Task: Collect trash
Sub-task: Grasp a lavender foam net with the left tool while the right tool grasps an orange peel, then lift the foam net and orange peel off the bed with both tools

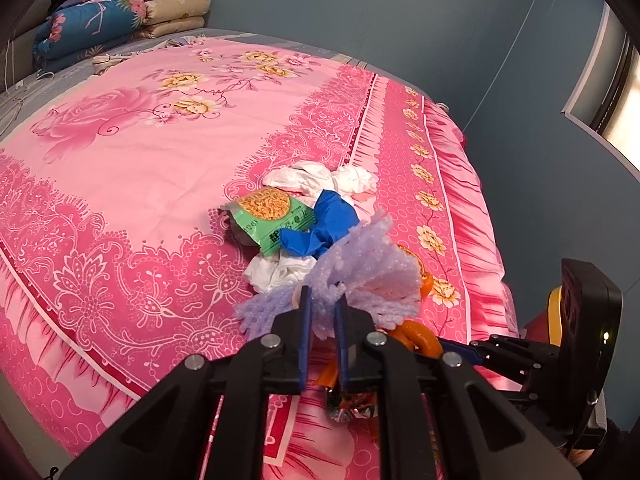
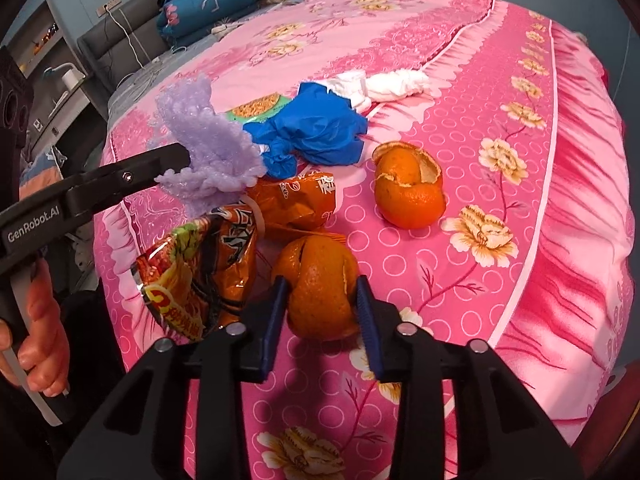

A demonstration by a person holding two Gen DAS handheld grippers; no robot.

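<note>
My right claw (image 2: 322, 300) is closed on an orange peel (image 2: 320, 292) resting on the bed (image 2: 520, 240). My left claw (image 1: 322, 312) grips a purple foam net (image 1: 360, 280). Beside it lie snack wrappers (image 2: 208, 268). Beyond: a second peel (image 2: 408, 192), a blue glove (image 2: 320, 128), white tissues (image 2: 384, 84).

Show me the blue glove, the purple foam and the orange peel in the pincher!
blue glove (image 2: 316, 128), right wrist view, crumpled middle.
purple foam (image 2: 212, 148), right wrist view, bunched center.
orange peel (image 2: 320, 284), right wrist view, front skin.
</note>
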